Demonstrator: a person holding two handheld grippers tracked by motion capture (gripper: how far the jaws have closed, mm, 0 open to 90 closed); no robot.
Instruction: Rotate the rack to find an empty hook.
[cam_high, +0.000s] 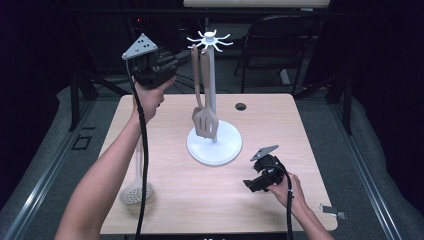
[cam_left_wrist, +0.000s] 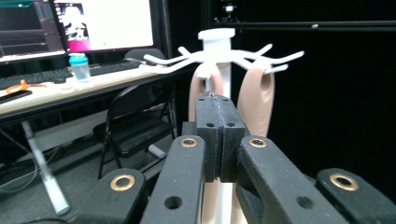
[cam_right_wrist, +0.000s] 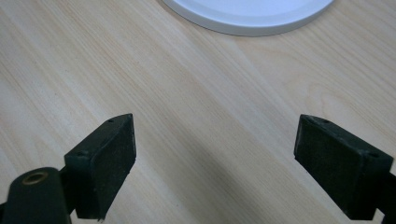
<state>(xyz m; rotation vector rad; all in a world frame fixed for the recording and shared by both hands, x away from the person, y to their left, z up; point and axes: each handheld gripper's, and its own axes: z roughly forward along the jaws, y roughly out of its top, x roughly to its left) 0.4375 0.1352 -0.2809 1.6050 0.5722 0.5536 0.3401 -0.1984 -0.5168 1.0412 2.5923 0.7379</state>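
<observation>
The white rack (cam_high: 212, 95) stands in the middle of the table (cam_high: 165, 200), a tall thin pole on a round flat base with hooks like spider legs on top. From above, a tan slotted turner (cam_high: 205, 117) and one more tan handle hang from those hooks. A pale spoon with holes (cam_high: 136, 190) lies flat on the table near the left arm, so I think it has yet to be hung. The left claw (cam_high: 175, 59) is up high beside the hooks. The right claw (cam_high: 252, 184) rests low near the base.

In the left claw view, the left claw (cam_left_wrist: 215, 135) is pressed together with nothing in it, right by the smooth tan handles (cam_left_wrist: 256, 100).

In the right claw view, the right claw (cam_right_wrist: 215, 158) is spread wide over the light wood, holding nothing.
</observation>
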